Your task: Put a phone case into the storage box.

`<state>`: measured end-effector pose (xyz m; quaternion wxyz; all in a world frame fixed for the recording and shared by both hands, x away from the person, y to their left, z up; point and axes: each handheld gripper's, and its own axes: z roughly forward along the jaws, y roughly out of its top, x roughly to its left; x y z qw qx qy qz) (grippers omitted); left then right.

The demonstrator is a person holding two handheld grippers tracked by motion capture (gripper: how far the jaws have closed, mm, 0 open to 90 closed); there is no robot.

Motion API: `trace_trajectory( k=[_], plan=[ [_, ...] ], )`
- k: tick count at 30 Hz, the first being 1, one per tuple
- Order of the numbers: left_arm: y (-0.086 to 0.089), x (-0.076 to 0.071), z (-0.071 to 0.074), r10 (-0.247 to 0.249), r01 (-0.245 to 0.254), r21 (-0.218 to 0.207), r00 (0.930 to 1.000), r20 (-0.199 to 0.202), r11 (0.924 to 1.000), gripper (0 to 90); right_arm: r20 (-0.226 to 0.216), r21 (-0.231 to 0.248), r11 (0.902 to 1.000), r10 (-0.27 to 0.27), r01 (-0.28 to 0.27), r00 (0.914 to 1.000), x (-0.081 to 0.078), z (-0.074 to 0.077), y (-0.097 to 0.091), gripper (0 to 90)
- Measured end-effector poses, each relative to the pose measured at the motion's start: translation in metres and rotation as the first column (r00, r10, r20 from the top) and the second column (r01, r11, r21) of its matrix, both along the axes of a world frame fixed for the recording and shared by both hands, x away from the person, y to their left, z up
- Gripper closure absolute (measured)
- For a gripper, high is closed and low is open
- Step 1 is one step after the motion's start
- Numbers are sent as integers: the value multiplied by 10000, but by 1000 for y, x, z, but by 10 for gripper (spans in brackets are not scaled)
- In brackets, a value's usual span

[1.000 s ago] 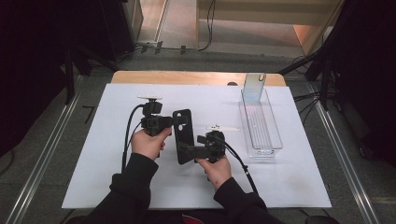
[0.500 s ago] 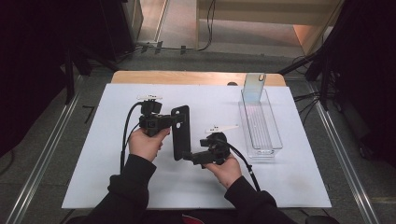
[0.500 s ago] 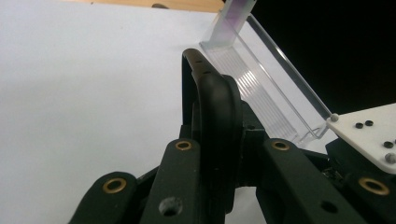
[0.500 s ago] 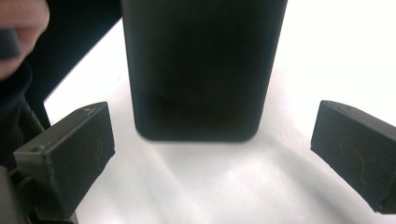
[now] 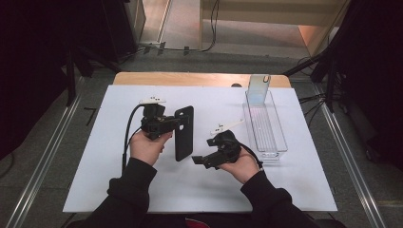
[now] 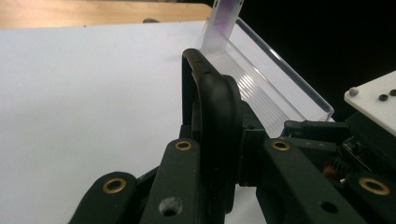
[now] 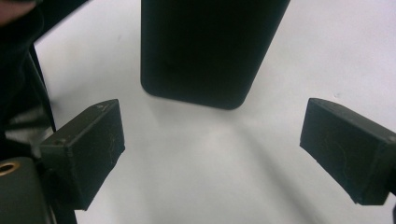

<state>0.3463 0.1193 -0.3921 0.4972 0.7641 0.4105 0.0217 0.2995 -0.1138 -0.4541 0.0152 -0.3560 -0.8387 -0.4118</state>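
A white sheet covers the table (image 5: 95, 180), and on its right side lies a long clear plastic tray (image 5: 266, 128) with a clear phone case (image 5: 259, 89) standing upright at its far end. Near the middle of the sheet, the left gripper (image 5: 177, 125) holds a black phone case (image 5: 184, 133) up on edge, its jaws clenched on one long side; in the left gripper view the case's curved rim (image 6: 212, 107) sits pinched between them. The right gripper (image 5: 196, 160) hovers just beside the case's lower end, apart from it, its jaws released and spread wide, though they have just been closing a little with nothing between them; the right gripper view shows the case's rounded bottom (image 7: 205, 51) ahead of the gap.

The case looks light, a thin shell that probably flexes and twists when squeezed. Its matt surface should grip well, so slipping seems unlikely. The stiffer places to take hold are likely the side rims and corners; pinching the open middle of the back may bow it.
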Motion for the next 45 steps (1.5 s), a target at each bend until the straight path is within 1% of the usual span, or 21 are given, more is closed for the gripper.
trace_trajectory(
  k=[2, 3, 5, 7, 8, 10, 13, 15, 17, 19, 21, 24, 28, 31, 34, 36, 38, 42, 43, 44, 45],
  plan=[
    [0, -2, 0, -116, 115, 9, 9997, 202, 9999, 821, 381, -380, 9993, 41, -27, 9993, 0, 2, -2, 48],
    [-1, -3, 0, -106, 107, -30, 9996, 270, 9999, 821, 517, -406, 9992, 28, -7, 9987, 0, 2, -3, 48],
    [-2, -5, -1, -119, 121, -52, 9988, 480, 9999, 821, 439, -271, 9996, -111, 123, 9990, 1, 3, -6, 48],
    [-5, -8, -1, -71, 77, -66, 9972, 742, 9999, 821, 504, -169, 9994, -299, 308, 9983, 2, 4, -7, 48],
    [-6, -10, -1, -75, 85, -126, 9966, 818, 9999, 821, 541, -120, 9992, -386, 393, 9978, 2, 4, -8, 48],
    [-7, -12, -2, -13, 45, -350, 9958, 920, 9994, 821, 637, 194, 9980, -612, 601, 9961, 3, 5, -9, 48],
    [-6, -14, -4, 33, 31, -766, 9964, 842, 9971, 822, 703, 620, 9934, -1008, 965, 9924, 4, 8, -10, 48],
    [-6, -16, -5, 87, -18, -768, 9960, 887, 9970, 821, 762, 865, 9888, -1282, 1215, 9888, 5, 11, -10, 48],
    [-8, -17, -7, 37, 30, -833, 9968, 802, 9965, 821, 841, 981, 9849, -1512, 1429, 9849, 5, 14, -9, 48],
    [-9, -18, -8, -7, 66, -995, 9982, 596, 9950, 821, 1037, 877, 9809, -1823, 1736, 9778, 4, 18, -7, 48],
    [-11, -20, -8, -12, 69, -902, 9980, 627, 9959, 821, 1168, 940, 9821, -1736, 1631, 9779, 3, 21, -4, 48],
    [-15, -23, -9, -70, 123, -829, 9980, 636, 9965, 821, 1173, 1181, 9786, -1823, 1686, 9762, 2, 24, -1, 48],
    [-20, -26, -10, -190, 236, -783, 9981, 582, 9967, 821, 1052, 1332, 9702, -2170, 2025, 9705, 4, 25, 3, 48],
    [-23, -27, -11, -296, 332, -786, 9985, 468, 9964, 821, 877, 1469, 9661, -2267, 2125, 9700, 5, 24, 4, 48],
    [-26, -29, -11, -383, 418, -792, 9983, 450, 9960, 820, 863, 1572, 9641, -2295, 2142, 9695, 6, 23, 5, 48],
    [-28, -30, -11, -428, 462, -762, 9981, 448, 9960, 820, 758, 1724, 9612, -2311, 2156, 9700, 6, 23, 7, 48],
    [-29, -31, -12, -479, 512, -748, 9978, 455, 9959, 820, 758, 1710, 9625, -2258, 2104, 9712, 7, 21, 8, 48],
    [-32, -32, -12, -498, 529, -759, 9979, 418, 9957, 819, 607, 1826, 9579, -2357, 2214, 9699, 8, 19, 11, 49],
    [-33, -32, -12, -531, 559, -746, 9978, 390, 9956, 819, 591, 1854, 9573, -2362, 2218, 9699, 9, 18, 12, 57],
    [-33, -33, -12, -503, 532, -721, 9979, 409, 9960, 819, 605, 1838, 9576, -2365, 2220, 9698, 9, 17, 12, 92],
    [-33, -33, -12, -542, 570, -707, 9977, 408, 9959, 817, 633, 1903, 9561, -2386, 2230, 9691, 9, 17, 12, 97]
  ],
)
